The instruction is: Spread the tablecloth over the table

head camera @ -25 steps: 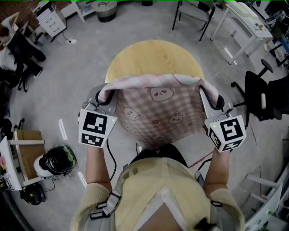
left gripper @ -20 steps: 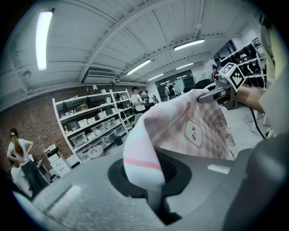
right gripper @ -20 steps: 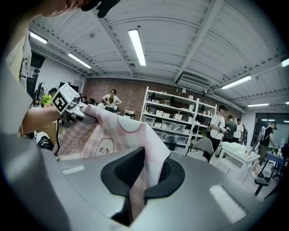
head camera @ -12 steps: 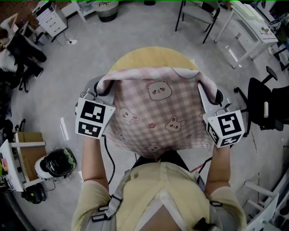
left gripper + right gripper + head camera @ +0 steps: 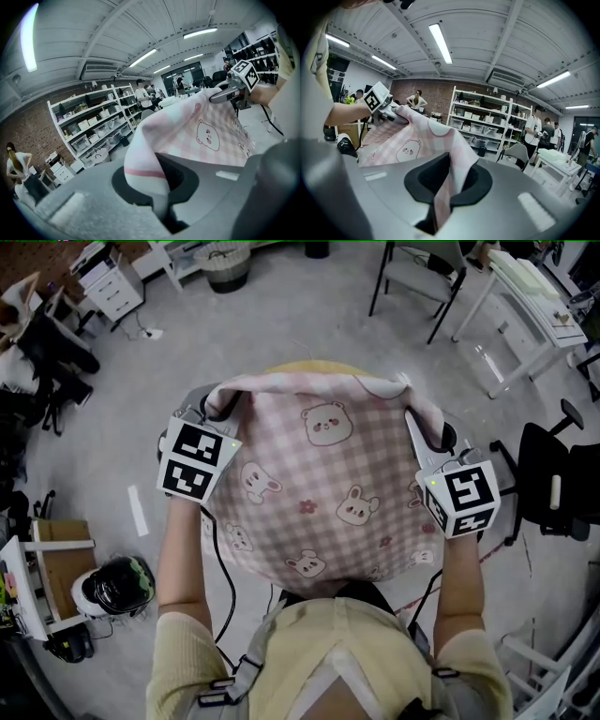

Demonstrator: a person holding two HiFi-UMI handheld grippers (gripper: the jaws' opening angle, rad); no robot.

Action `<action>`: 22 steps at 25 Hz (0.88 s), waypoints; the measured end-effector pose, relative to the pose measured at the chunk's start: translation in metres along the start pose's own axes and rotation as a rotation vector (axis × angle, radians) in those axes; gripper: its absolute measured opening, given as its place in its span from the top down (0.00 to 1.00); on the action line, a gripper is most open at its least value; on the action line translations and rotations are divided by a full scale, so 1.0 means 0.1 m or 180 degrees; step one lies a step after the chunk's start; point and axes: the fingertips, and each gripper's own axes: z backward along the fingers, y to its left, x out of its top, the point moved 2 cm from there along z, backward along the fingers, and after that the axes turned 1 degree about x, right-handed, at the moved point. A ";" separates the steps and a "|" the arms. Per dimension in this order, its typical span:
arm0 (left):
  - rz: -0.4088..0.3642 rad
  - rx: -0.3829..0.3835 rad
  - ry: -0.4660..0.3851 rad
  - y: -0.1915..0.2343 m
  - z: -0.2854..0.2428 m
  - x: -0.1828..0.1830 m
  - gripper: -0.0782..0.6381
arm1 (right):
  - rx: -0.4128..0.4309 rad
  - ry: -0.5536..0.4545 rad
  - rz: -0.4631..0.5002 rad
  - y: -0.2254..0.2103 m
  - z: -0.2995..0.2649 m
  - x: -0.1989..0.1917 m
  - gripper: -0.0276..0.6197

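Head view, read from the left edge. A seated person is at the upper left of the frame, well apart from my work. Left of centre is the left gripper, marker cube facing up, held out above the grey floor. In the left gripper view its jaws are clenched on a white-edged corner of the tablecloth, with a pink stripe of the hem bunched right in the jaw throat. Shelving with bins fills the background on the left of that view. The tablecloth is a pink check with bear and rabbit prints. It occupies the centre of the head view, stretched in the air between the two grippers, its far hem at the top of the span and its near edge hanging towards my torso at the bottom. Only a thin sliver of the round wooden table shows above the far hem; the cloth hides the rest. I cannot tell whether the fabric touches the tabletop. Right of centre is the right gripper, level with the left one. In the right gripper view its jaws are closed tight on the opposite corner, with checked fabric folded down into the gap. A black office chair stands at the right edge, apart from the table.
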 end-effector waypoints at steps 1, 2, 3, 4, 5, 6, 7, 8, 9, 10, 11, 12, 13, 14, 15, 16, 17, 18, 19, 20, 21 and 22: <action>0.0000 -0.0028 0.0014 0.00 -0.05 0.00 0.87 | -0.0001 0.0012 0.0003 -0.03 -0.03 -0.03 0.93; 0.0007 -0.0060 0.0024 0.00 -0.08 -0.01 0.87 | -0.0005 0.0022 0.0003 -0.03 -0.03 -0.05 0.93; 0.0017 -0.0090 0.0034 -0.01 -0.08 -0.02 0.87 | -0.0010 0.0031 0.0000 -0.01 -0.02 -0.06 0.93; 0.0023 -0.0113 0.0044 -0.01 -0.09 -0.04 0.87 | -0.0017 0.0040 -0.0006 0.00 -0.02 -0.07 0.93; 0.0024 -0.0133 0.0056 0.00 -0.10 -0.05 0.87 | -0.0028 0.0051 -0.0010 0.01 -0.02 -0.08 0.93; 0.0019 -0.0153 0.0068 0.00 -0.12 -0.05 0.87 | -0.0043 0.0064 -0.0008 0.01 -0.02 -0.09 0.93; 0.0013 -0.0178 0.0080 0.00 -0.14 -0.06 0.87 | -0.0059 0.0080 0.0000 0.01 -0.03 -0.09 0.93; 0.0011 -0.0213 0.0092 -0.01 -0.16 -0.06 0.87 | -0.0070 0.0098 0.0012 0.01 -0.03 -0.10 0.92; 0.0017 -0.0259 0.0104 -0.02 -0.18 -0.07 0.87 | -0.0077 0.0115 0.0025 0.01 -0.03 -0.10 0.92; 0.0030 -0.0310 0.0116 -0.03 -0.19 -0.08 0.87 | -0.0079 0.0128 0.0038 0.00 -0.04 -0.11 0.92; 0.0042 -0.0355 0.0129 -0.03 -0.20 -0.08 0.87 | -0.0077 0.0138 0.0051 0.01 -0.04 -0.11 0.92; 0.0046 -0.0387 0.0144 -0.03 -0.21 -0.09 0.87 | -0.0074 0.0144 0.0066 0.01 -0.05 -0.12 0.92; 0.0043 -0.0413 0.0161 -0.03 -0.23 -0.10 0.87 | -0.0072 0.0152 0.0080 0.01 -0.07 -0.12 0.92; 0.0035 -0.0437 0.0176 -0.02 -0.25 -0.11 0.87 | -0.0069 0.0163 0.0092 0.00 -0.08 -0.13 0.92; 0.0025 -0.0463 0.0191 -0.03 -0.28 -0.12 0.87 | -0.0066 0.0177 0.0102 -0.01 -0.09 -0.15 0.92; 0.0016 -0.0490 0.0206 -0.03 -0.31 -0.14 0.87 | -0.0060 0.0193 0.0112 -0.01 -0.10 -0.16 0.92; 0.0005 -0.0519 0.0221 -0.03 -0.33 -0.15 0.87 | -0.0051 0.0206 0.0122 -0.02 -0.11 -0.17 0.91; -0.0007 -0.0549 0.0234 -0.04 -0.35 -0.17 0.87 | -0.0040 0.0216 0.0131 -0.02 -0.12 -0.18 0.91; -0.0020 -0.0583 0.0242 -0.04 -0.36 -0.18 0.87 | -0.0035 0.0221 0.0142 -0.02 -0.13 -0.18 0.91; -0.0036 -0.0619 0.0246 -0.04 -0.37 -0.19 0.87 | -0.0042 0.0226 0.0157 -0.02 -0.14 -0.19 0.91; -0.0058 -0.0660 0.0249 -0.04 -0.39 -0.19 0.87 | -0.0061 0.0232 0.0178 -0.02 -0.15 -0.19 0.91; -0.0085 -0.0707 0.0257 -0.04 -0.41 -0.20 0.87 | -0.0084 0.0243 0.0204 -0.02 -0.15 -0.20 0.91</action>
